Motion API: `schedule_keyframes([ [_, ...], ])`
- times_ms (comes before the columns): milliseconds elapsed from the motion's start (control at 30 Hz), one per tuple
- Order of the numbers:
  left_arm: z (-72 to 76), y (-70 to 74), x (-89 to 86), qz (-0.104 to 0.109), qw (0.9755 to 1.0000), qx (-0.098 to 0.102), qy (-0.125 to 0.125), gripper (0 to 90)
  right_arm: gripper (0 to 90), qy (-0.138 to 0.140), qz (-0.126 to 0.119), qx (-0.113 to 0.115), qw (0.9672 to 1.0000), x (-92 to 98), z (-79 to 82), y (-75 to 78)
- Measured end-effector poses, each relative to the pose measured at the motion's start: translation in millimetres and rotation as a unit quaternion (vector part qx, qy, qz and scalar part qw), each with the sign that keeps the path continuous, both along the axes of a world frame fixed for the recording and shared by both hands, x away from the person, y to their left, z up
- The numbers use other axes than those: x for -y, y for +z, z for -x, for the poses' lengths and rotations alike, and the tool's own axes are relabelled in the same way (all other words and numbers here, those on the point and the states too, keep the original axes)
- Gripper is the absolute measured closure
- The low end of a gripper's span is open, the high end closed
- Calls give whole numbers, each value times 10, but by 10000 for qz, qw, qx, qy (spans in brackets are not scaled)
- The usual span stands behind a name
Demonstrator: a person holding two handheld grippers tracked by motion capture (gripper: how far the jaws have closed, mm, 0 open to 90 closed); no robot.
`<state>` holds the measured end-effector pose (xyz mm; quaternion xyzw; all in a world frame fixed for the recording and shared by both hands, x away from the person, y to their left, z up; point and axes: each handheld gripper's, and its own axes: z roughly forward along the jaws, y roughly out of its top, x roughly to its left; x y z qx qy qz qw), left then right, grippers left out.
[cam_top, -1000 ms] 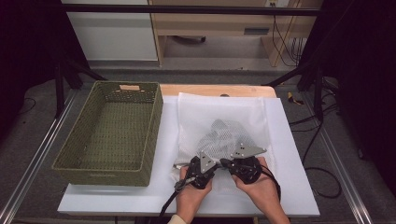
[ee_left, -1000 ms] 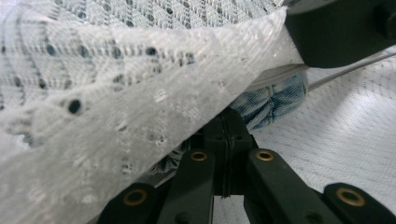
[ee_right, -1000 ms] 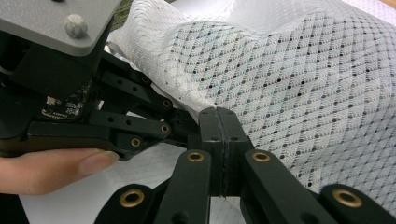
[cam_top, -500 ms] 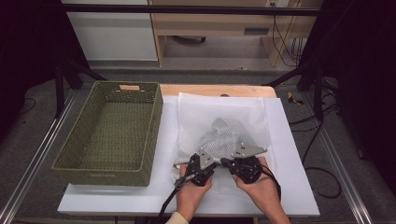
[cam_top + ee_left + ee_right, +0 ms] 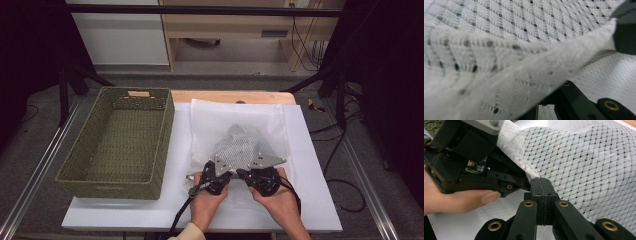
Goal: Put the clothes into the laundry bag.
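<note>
Mesh bag gripped at its near edge, basket still waiting

Both the left gripper [image 5: 216, 176] and right gripper [image 5: 262, 176] are clenched on the near edge of the white mesh bag [image 5: 240, 135], which lies on the white board [image 5: 315, 165] beside the empty green basket [image 5: 165, 145]. The bag's dark contents are hard to make out. Nothing appears to have shifted from a second ago.

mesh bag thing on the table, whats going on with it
A person holds a two-jaw gripper in each hand at the near edge of a white mesh bag with something dark inside, lying on a white board. The left gripper and right gripper meet side by side at that edge. The right gripper's jaws are pressed together at the mesh, and mesh drapes over the left gripper's jaws. A green woven basket sits to the left.
</note>
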<state>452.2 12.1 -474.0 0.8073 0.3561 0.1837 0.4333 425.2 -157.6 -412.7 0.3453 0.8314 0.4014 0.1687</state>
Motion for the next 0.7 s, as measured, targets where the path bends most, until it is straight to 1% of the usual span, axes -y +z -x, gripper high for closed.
schedule_keyframes([
  [200,-47,0,15,-22,10000,23,17,900,900,-21,-8,1,10000,9,-3,2],
  [233,-58,-3,19,2,10000,30,36,900,900,-19,-7,-1,10000,9,-3,1],
  [300,-69,-1,22,-37,10000,16,37,900,900,-19,5,1,10000,7,-3,-1],
  [467,-93,-5,35,-52,10000,43,55,900,900,-43,-3,1,10000,12,-10,-5],
  [700,-139,-11,58,-38,9999,58,122,900,900,-45,1,2,10000,13,-13,-8],
])
